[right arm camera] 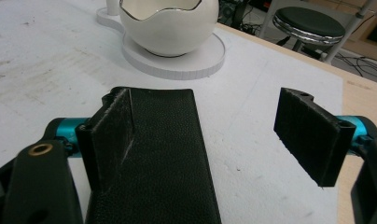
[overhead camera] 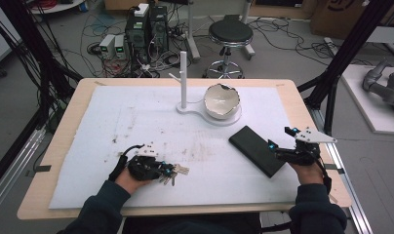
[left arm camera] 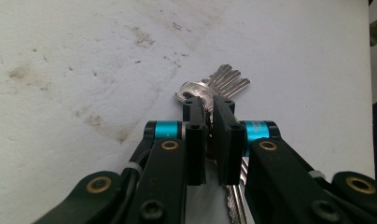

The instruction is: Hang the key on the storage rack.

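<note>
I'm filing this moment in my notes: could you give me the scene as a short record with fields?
left gripper: shut on the bunch of keys, flat on the white mat
right gripper: open, one jaw over the black case
black case: lying flat on the mat
bowl: white, jagged rim, on a round stand base
post: upright beside the bowl

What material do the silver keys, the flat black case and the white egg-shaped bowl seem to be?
Silver keys: metal, shiny with reflections. Flat black case: probably leather or imitation, fine grainy matte surface. White egg-shaped bowl: likely glazed ceramic, glossy highlights.
</note>
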Tool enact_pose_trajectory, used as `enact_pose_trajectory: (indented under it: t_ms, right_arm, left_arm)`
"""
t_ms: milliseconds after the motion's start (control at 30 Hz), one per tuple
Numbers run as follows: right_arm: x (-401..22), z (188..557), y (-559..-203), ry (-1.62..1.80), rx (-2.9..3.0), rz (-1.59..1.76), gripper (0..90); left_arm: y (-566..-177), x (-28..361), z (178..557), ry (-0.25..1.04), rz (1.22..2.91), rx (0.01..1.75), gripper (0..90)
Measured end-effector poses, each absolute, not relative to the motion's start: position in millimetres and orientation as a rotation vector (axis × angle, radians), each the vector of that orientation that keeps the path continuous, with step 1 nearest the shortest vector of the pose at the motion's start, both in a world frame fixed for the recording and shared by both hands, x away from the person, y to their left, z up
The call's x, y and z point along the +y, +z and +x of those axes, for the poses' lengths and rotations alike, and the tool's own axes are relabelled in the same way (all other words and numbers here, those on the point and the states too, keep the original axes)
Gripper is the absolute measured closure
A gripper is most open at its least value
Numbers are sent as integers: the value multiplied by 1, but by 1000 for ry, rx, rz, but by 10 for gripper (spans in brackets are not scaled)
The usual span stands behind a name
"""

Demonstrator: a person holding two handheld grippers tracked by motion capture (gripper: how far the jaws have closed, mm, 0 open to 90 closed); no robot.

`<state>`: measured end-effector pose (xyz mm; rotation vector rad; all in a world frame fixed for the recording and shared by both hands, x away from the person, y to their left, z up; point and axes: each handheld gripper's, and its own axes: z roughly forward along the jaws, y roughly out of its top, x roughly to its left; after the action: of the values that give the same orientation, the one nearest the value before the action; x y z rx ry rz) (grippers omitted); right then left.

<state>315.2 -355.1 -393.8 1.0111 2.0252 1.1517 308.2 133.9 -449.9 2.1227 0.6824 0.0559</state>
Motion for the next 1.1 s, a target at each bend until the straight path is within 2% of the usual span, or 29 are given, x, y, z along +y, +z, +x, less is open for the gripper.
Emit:
enact_pose_trajectory:
  t_ms: [200,233,367,467,600,733,767,867,933,1100]
  right_arm:
    - [-355,315,-393,1148,2024,1012,204]
    - [-355,315,-394,1148,2024,1009,204]
    - [-355,316,-394,1145,2026,1004,204]
    - [-354,316,-394,1144,2031,1003,204]
    - [-354,316,-394,1144,2031,1003,204]
    - [-354,316,-394,1141,2033,1004,204]
    - [-354,316,-394,1142,2034,1003,204]
    - [-354,316,-394,1146,2033,1006,204]
    - [-355,316,-394,1143,2033,1008,204]
    - [-355,316,-395,1143,2033,1004,204]
  left_arm:
    - [-445,139,310,63,2063,704,835]
    - [-441,145,310,80,1994,708,897]
    - [-430,159,312,126,1898,720,898]
    - [-430,163,313,123,1894,736,897]
    - [-435,150,309,83,1944,702,885]
    - [-440,137,307,83,2021,696,759]
    - [-443,135,308,95,2047,703,755]
    - [-445,135,308,98,2072,718,774]
    - [-446,135,308,109,2101,710,872]
    - [-444,136,308,92,2090,705,878]
